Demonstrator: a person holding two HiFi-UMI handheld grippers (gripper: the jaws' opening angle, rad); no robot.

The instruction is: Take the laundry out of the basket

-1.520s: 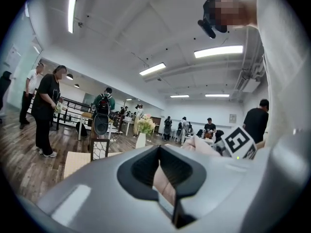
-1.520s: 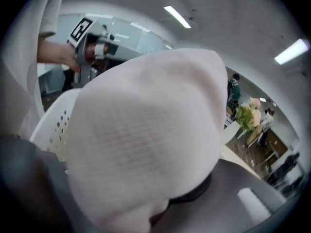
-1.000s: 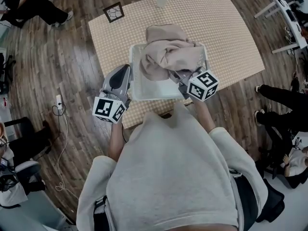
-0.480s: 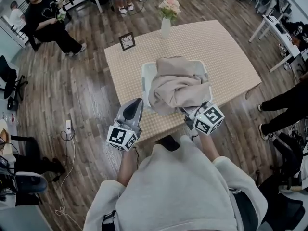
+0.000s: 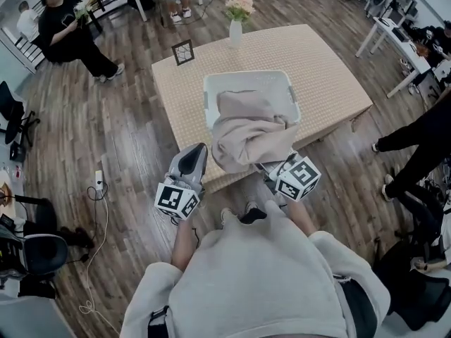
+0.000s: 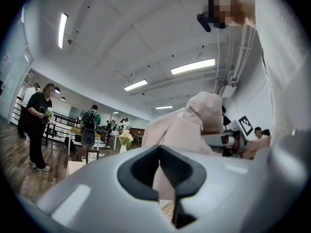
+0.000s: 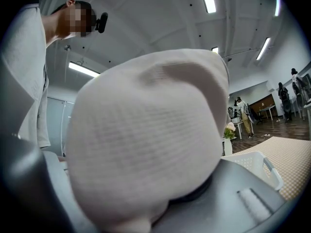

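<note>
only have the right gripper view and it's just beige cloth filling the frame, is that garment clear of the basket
observer: Not clearly. In the head view the garment covers the near half of the white basket and hangs past the near edge of the table. I cannot tell whether it touches the basket.
operator: where's the left one
observer: The left tongs are shut and empty, by the table's near left corner, apart from the basket.
operator: anything else in the basket
observer: The far half of its floor shows bare white. What lies under the garment is hidden.
</note>
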